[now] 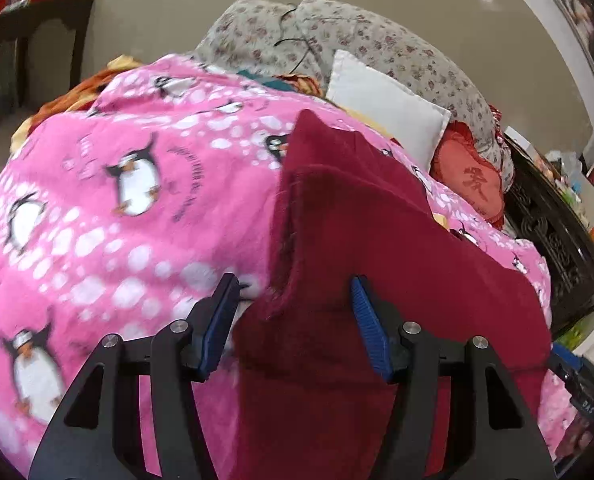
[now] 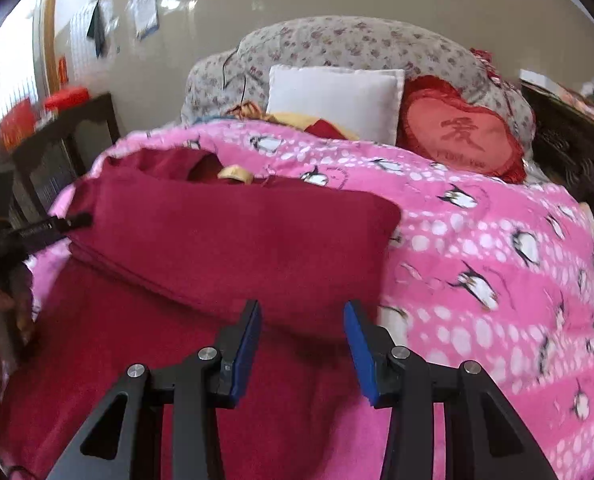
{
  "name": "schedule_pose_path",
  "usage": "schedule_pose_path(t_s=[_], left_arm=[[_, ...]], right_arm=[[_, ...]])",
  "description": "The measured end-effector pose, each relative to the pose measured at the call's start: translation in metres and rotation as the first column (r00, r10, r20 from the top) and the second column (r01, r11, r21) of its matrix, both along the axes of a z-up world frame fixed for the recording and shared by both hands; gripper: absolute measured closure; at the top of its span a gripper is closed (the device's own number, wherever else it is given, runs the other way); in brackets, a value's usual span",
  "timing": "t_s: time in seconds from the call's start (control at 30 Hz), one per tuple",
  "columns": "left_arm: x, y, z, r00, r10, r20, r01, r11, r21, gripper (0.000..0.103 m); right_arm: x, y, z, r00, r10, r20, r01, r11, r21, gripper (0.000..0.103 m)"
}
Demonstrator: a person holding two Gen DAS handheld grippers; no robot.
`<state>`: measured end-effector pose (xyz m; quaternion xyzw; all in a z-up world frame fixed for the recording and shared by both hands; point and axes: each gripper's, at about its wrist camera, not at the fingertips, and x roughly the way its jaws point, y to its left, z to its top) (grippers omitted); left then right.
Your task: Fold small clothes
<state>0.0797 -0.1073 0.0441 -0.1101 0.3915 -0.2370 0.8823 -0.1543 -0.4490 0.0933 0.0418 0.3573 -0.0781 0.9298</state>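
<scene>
A dark red garment [image 1: 337, 240] lies on a pink penguin-print blanket [image 1: 117, 200]. In the left wrist view its left edge rises in a fold between the open fingers of my left gripper [image 1: 293, 292], which straddles that edge without pinching it. In the right wrist view the garment [image 2: 217, 240] has its upper part folded over the lower part. My right gripper [image 2: 303, 314] is open at the fold's right end, holding nothing. The left gripper [image 2: 37, 232] shows at the garment's left edge.
A white pillow [image 2: 333, 100], a red heart cushion [image 2: 461, 132] and a floral quilt [image 2: 357, 44] lie at the bed's head. A dark wooden table [image 1: 37, 20] stands to the left and a carved dark bed frame [image 1: 557, 248] to the right.
</scene>
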Motion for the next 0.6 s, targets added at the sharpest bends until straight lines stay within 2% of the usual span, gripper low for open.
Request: schedule_pose_path(t_s=[0.1,0.17,0.23,0.3,0.47,0.57,0.6], left_arm=[[-0.018,0.016,0.009,1.000,-0.014,-0.009,0.014,1.000,0.011,0.045],[-0.037,0.028,0.012,0.999,-0.039,-0.015,0.039,0.999,0.019,0.045],[-0.057,0.042,0.011,0.997,-0.062,-0.036,0.063,0.998,0.026,0.045],[-0.075,0.055,0.005,0.995,-0.076,-0.058,0.078,0.996,0.032,0.045],[-0.110,0.075,-0.019,0.984,-0.095,-0.151,0.096,0.995,-0.001,0.039],[-0.123,0.072,-0.028,0.986,-0.084,-0.146,0.088,0.996,0.015,0.039],[-0.126,0.070,-0.029,0.987,-0.082,-0.139,0.086,0.996,0.021,0.039]], right_arm=[[-0.028,-0.002,0.005,1.000,-0.002,-0.007,0.002,1.000,0.023,0.059],[-0.046,-0.006,0.002,1.000,0.016,-0.025,-0.014,0.996,0.093,0.054],[-0.068,-0.007,-0.007,0.998,0.047,-0.044,-0.038,0.981,0.189,0.054],[-0.087,-0.006,-0.018,0.996,0.065,-0.059,-0.049,0.968,0.247,0.054],[-0.103,0.004,-0.057,0.989,0.093,-0.119,-0.046,0.936,0.350,0.053],[-0.096,0.007,-0.066,0.994,0.079,-0.069,-0.047,0.922,0.385,0.053],[-0.094,0.007,-0.067,0.996,0.079,-0.037,-0.057,0.912,0.406,0.061]])
